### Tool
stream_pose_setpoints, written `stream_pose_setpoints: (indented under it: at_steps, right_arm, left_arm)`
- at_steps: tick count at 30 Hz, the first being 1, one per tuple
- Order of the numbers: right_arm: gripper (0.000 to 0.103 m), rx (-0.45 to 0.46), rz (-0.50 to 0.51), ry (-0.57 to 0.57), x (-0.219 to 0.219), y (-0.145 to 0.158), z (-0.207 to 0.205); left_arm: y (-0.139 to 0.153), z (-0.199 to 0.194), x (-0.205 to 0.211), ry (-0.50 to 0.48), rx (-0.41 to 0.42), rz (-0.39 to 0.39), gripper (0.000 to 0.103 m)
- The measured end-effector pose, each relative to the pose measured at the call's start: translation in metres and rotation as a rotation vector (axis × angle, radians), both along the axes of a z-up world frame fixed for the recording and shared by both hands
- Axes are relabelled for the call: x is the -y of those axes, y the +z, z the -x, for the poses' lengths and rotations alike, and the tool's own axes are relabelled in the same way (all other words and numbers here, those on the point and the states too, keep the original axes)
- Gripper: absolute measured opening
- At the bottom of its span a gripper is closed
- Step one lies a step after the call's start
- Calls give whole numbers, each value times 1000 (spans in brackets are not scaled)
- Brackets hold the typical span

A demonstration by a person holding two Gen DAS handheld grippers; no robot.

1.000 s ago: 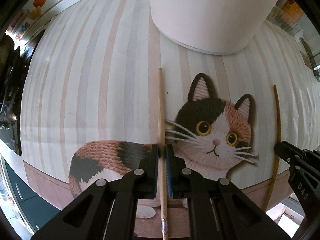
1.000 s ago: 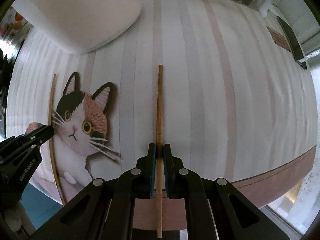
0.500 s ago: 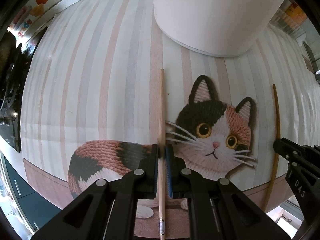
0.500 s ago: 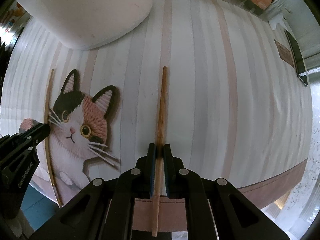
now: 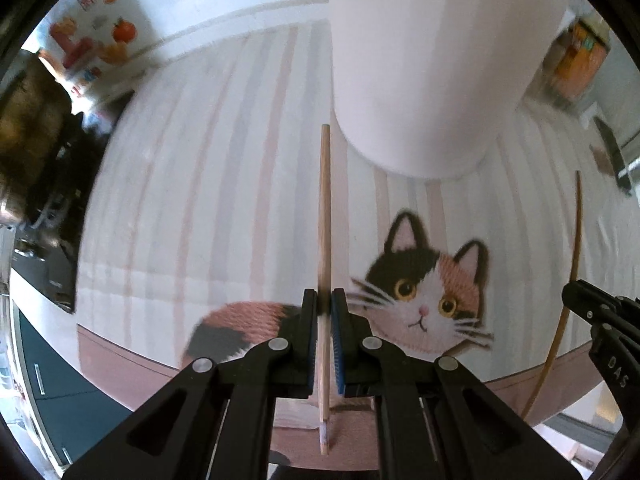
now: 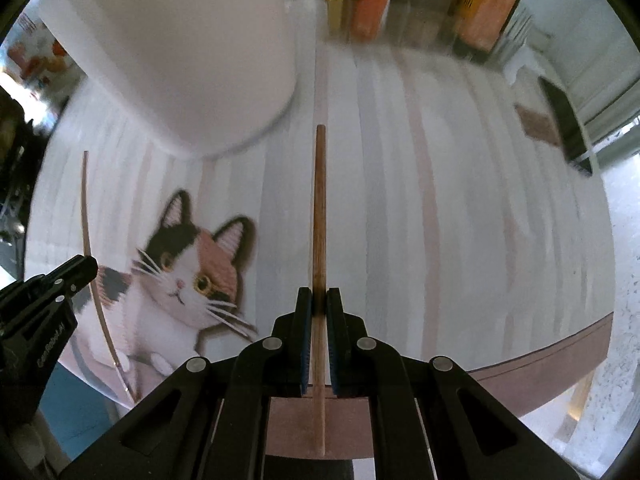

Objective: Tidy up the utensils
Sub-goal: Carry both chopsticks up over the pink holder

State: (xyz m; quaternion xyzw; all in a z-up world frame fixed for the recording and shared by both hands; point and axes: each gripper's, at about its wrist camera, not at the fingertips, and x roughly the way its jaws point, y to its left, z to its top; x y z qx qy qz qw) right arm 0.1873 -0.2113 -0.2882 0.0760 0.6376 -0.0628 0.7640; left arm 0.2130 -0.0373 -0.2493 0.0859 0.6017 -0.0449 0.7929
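My left gripper [image 5: 324, 305] is shut on a pale wooden chopstick [image 5: 325, 208] that points forward, held above the table. My right gripper [image 6: 319, 301] is shut on a darker brown chopstick [image 6: 319, 208], also pointing forward and lifted. A tall white cylindrical holder [image 5: 416, 64] stands just ahead of the left chopstick's tip; in the right wrist view the holder [image 6: 176, 52] is ahead and to the left. Each gripper shows at the edge of the other's view, the right one [image 5: 600, 320] and the left one [image 6: 44, 296], with its chopstick.
A striped tablecloth [image 5: 192, 208] with a calico cat picture [image 5: 424, 292] covers the table. Orange boxes [image 6: 488, 4] stand at the back. A dark phone [image 6: 568, 128] lies at the far right. The table's front edge [image 6: 540, 356] is close below the grippers.
Both grippers have risen and tilted up with their chopsticks. The white holder now looms larger and nearer, and the table's far side has come into view.
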Motion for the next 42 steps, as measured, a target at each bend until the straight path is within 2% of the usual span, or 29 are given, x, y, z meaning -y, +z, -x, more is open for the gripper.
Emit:
stream_pose_setpoints:
  at_steps: [7, 14, 21, 27, 30, 33, 36, 39, 42]
  right_arm:
    - [7, 149, -23, -41, 5, 58, -1]
    - [7, 319, -53, -61, 7, 115, -14]
    - [7, 443, -81, -53, 8, 181, -28]
    - [7, 549, -145, -40, 12, 249, -47]
    - [7, 605, -154, -30, 13, 278, -58]
    - [7, 657, -160, -20, 14, 303, -77]
    - [7, 681, -156, -12, 13, 314, -100]
    - [7, 667, -158, -5, 11, 310, -129]
    - [7, 629, -180, -5, 13, 295, -155]
  left_arm:
    - [57, -2, -6, 22, 146, 32, 4]
    - [124, -10, -10, 39, 282, 104, 4]
    - [203, -22, -24, 57, 410, 203, 4]
    - [269, -31, -35, 55, 482, 315, 4]
    - [292, -42, -32, 39, 509, 360, 4]
    - [307, -57, -27, 29, 525, 383, 4]
    - [311, -84, -16, 17, 524, 392, 4]
    - [299, -109, -6, 12, 492, 378, 4]
    - [272, -137, 3, 21, 421, 361, 4]
